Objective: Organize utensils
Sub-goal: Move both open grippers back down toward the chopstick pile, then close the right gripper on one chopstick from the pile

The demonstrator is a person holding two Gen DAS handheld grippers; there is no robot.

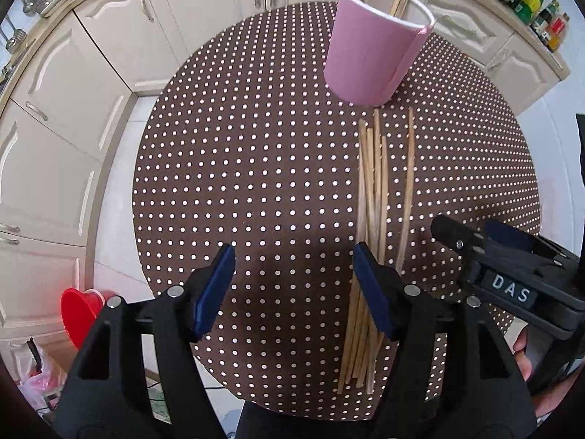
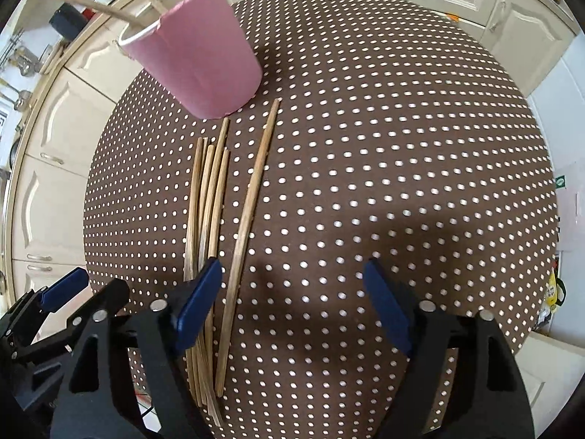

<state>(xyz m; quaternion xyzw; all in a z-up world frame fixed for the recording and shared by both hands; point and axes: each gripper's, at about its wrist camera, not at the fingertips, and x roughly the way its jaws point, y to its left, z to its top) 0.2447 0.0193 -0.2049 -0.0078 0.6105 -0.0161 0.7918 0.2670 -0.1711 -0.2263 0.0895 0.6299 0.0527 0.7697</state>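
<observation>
Chopsticks (image 1: 369, 241) laid in loose bundle on round dotted table (image 1: 256, 146), one stick (image 2: 248, 219) set slightly apart on right. Pink cup (image 1: 369, 55) stood just beyond far tips, several sticks held inside. Left gripper (image 1: 296, 289) held wide apart, nothing gripped, right pad over bundle. Right gripper (image 2: 292, 303) likewise spread, empty, single stick between jaws, untouched.

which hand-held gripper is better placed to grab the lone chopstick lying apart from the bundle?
Right, probably. The right hand-held gripper is open and already has the lone chopstick between its fingers. The left hand-held gripper is open over bare table, the bundle outside its fingers.
</observation>
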